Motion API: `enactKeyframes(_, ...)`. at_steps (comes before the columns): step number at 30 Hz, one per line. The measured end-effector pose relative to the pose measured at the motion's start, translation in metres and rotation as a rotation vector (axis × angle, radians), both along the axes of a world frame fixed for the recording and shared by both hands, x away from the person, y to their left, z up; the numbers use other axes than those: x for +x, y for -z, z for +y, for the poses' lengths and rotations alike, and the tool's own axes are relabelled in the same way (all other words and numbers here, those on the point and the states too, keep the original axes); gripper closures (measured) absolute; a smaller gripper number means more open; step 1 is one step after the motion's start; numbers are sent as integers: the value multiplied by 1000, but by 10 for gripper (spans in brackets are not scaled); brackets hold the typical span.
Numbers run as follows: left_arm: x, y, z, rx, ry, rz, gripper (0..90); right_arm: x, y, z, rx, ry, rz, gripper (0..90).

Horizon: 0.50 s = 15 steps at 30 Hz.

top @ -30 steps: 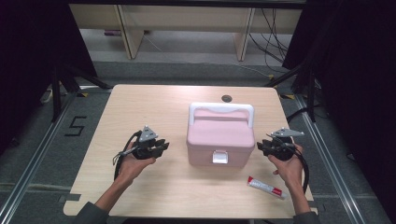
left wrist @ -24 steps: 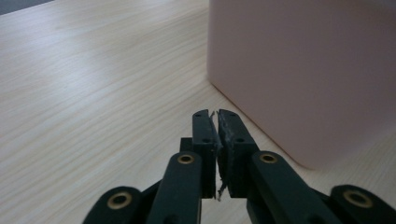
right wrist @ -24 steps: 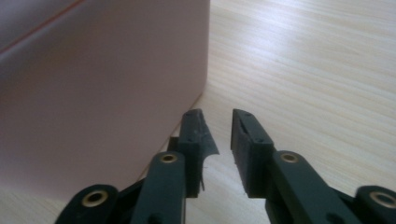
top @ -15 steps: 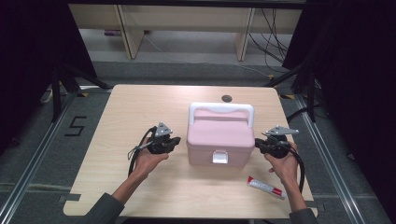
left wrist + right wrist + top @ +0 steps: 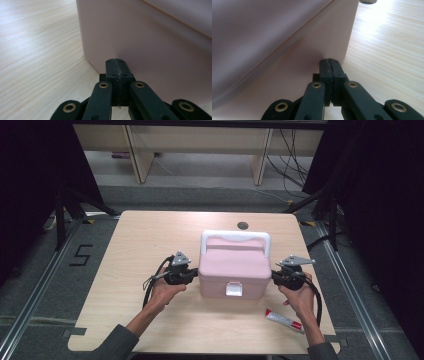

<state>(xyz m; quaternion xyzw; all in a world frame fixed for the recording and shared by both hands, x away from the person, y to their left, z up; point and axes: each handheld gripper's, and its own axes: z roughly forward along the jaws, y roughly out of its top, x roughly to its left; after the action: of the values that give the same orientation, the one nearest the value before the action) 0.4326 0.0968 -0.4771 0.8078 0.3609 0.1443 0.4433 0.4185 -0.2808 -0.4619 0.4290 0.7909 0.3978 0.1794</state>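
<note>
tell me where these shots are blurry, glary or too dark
High view: the light wooden table is evenly lit and fairly sharp, while the surroundings fall to near black. Left gripper view: the black left gripper is crisp, the pink plastic box soft behind it. Right gripper view: strong glare whitens the wood at top right, and the box wall at left is dim and blurred.

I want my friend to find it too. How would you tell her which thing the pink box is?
Look at the pale wooden table. In its middle, between the two black grippers, sits the pink box. It has a white handle on top and a white latch in front, and it is far bigger than the little red-and-white tube near the front edge.
</note>
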Motion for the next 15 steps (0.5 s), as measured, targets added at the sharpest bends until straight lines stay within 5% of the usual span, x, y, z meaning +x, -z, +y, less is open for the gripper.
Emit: enactKeyframes(15, -30, -2, 30, 32, 15, -6, 898, -23, -2, 29, -19, -42, 12, 900)
